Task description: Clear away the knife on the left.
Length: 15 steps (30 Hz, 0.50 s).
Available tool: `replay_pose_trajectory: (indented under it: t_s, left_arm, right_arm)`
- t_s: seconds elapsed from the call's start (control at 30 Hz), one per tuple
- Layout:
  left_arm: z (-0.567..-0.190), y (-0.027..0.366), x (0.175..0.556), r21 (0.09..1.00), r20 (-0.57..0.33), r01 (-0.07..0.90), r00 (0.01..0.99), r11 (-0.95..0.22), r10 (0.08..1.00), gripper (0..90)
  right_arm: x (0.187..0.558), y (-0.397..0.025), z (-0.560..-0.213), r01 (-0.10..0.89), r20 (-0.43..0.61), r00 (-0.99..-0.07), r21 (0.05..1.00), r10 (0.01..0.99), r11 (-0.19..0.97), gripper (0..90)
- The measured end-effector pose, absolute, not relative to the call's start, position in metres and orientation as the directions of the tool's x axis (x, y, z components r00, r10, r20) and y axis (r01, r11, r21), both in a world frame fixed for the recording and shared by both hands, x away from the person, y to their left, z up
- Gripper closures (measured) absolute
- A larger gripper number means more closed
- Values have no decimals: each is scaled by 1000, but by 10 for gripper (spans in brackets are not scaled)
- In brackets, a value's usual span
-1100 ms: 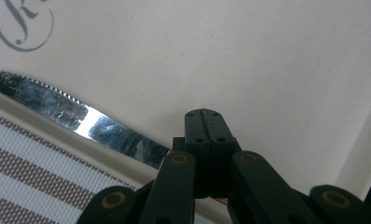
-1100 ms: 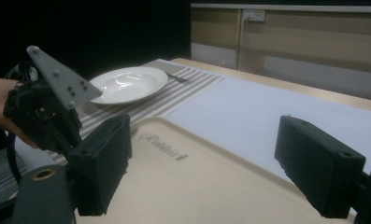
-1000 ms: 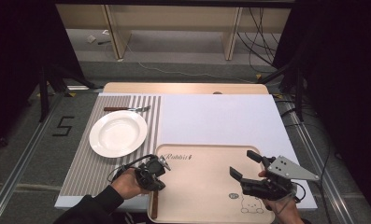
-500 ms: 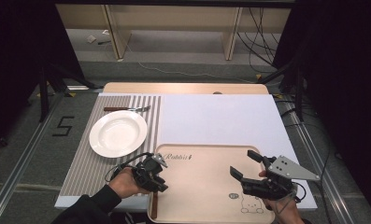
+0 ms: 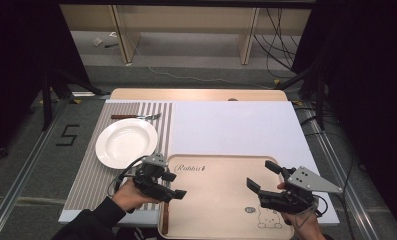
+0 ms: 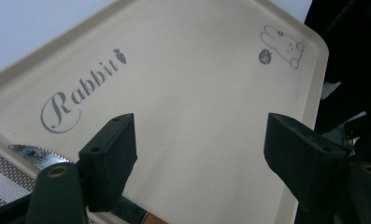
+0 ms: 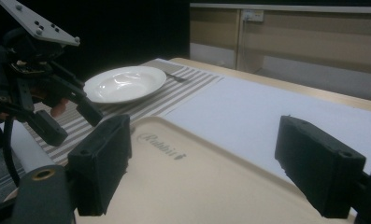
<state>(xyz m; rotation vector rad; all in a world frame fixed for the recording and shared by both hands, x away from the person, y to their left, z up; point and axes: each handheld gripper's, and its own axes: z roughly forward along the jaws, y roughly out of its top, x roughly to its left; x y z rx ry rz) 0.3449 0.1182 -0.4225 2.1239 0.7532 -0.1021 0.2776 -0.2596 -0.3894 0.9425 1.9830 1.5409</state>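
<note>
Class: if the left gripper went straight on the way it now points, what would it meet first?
Probably the bare floor of the tray: the open left gripper points down onto it, with nothing between. Depth is uncertain.

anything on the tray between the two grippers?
No. In the high view, the tray is bare between the left gripper and the right gripper, apart from its printed lettering and rabbit.

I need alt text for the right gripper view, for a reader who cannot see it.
The right claw hangs open over a beige tray printed "Rabbit". Beyond the tray, a white plate sits on a striped mat, and the left claw shows at the left.
</note>
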Motion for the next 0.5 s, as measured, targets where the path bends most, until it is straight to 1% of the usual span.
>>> replay_pose_trajectory:
  t_s: [0.1, 0.3, 0.4, 0.5]
  left_arm:
    - [-419, 122, 344, 737, -334, 540, 813, -406, 476, 211]
    - [-412, 129, 343, 809, -341, 508, 816, -297, 468, 196]
    - [-409, 132, 342, 830, -335, 491, 818, -264, 468, 194]
    - [-408, 133, 340, 846, -310, 467, 824, -258, 475, 194]
  right_arm:
    - [278, -260, -390, 239, 57, -661, 961, 748, 138, 198]
    - [278, -261, -389, 240, 59, -663, 961, 746, 136, 197]
    - [278, -261, -389, 242, 61, -664, 961, 746, 137, 198]
    - [278, -261, -389, 240, 59, -663, 961, 746, 137, 198]
